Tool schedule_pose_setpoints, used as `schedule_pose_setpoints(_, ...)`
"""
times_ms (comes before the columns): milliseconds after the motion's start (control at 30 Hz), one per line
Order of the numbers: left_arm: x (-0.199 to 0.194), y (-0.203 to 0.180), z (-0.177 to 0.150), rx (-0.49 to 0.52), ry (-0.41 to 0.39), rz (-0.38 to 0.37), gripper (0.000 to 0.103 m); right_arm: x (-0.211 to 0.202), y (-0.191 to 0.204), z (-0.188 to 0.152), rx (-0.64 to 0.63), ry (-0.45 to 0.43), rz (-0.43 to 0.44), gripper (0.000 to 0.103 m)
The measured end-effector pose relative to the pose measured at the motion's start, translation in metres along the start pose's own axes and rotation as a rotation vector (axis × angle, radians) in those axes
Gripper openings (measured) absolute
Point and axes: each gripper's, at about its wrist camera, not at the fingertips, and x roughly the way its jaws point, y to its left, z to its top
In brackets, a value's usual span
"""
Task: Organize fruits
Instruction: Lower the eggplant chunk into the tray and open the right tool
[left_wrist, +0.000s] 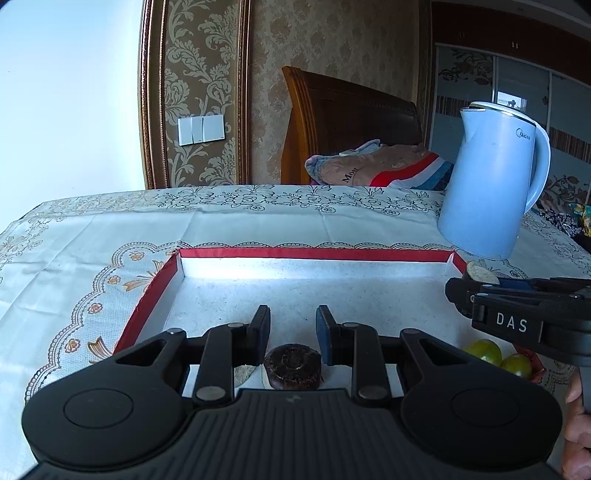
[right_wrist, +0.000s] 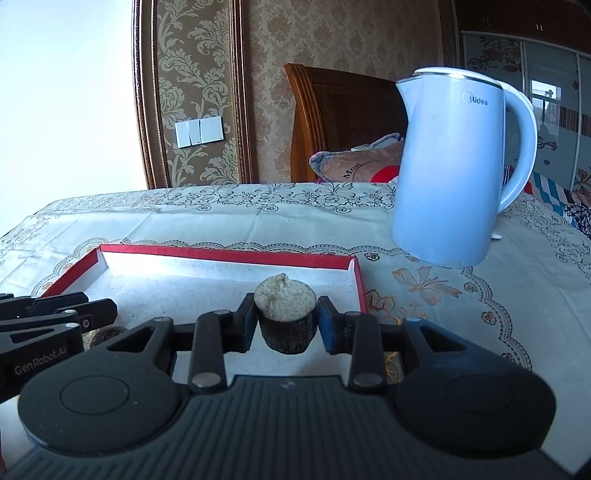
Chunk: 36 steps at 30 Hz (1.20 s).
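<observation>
A smooth, glossy pale-blue plastic kettle stands on printed, creased white cloth beside a matt red-rimmed paperboard tray.

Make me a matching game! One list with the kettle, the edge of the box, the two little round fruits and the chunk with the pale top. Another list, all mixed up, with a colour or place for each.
Things:
1. kettle
2. box rim
3. two small round fruits
4. pale-topped piece

Colour or place:
a. green
b. gripped in the right tool
c. light blue
d. red

Pairs: 1-c, 2-d, 3-a, 4-b
</observation>
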Motion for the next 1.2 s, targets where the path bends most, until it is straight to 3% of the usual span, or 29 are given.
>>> schedule_pose_setpoints(433, 0.033, 0.011, 0.016, -0.026, 0.079, -0.021, 0.027, 0.047, -0.005, 0.011, 0.025, 0.12, -0.001, 0.032)
schedule_pose_setpoints(600, 0.038, 0.012, 0.019, -0.032, 0.085, -0.01, 0.027, 0.049, -0.004, 0.011, 0.024, 0.133, -0.001, 0.033)
schedule_pose_setpoints(767, 0.049, 0.019, 0.02, -0.074, 0.145, -0.052, 0.027, 0.049, -0.006, 0.012, 0.026, 0.137, 0.0, 0.033)
schedule_pose_setpoints(933, 0.049, 0.026, 0.021, -0.115, 0.151, -0.067, 0.027, 0.048, -0.005, 0.012, 0.023, 0.124, -0.004, 0.044)
schedule_pose_setpoints(967, 0.049, 0.027, 0.021, -0.125, 0.151, -0.075, 0.027, 0.047, -0.006, 0.013, 0.028, 0.12, -0.002, 0.051)
schedule_pose_setpoints(1067, 0.049, 0.029, 0.022, -0.14, 0.16, -0.097, 0.027, 0.045, -0.006, 0.013, 0.023, 0.112, -0.006, 0.053)
schedule_pose_setpoints(1200, 0.051, 0.032, 0.022, -0.158, 0.171, -0.111, 0.027, 0.043, -0.009, 0.012, 0.047, 0.108, 0.004, 0.063)
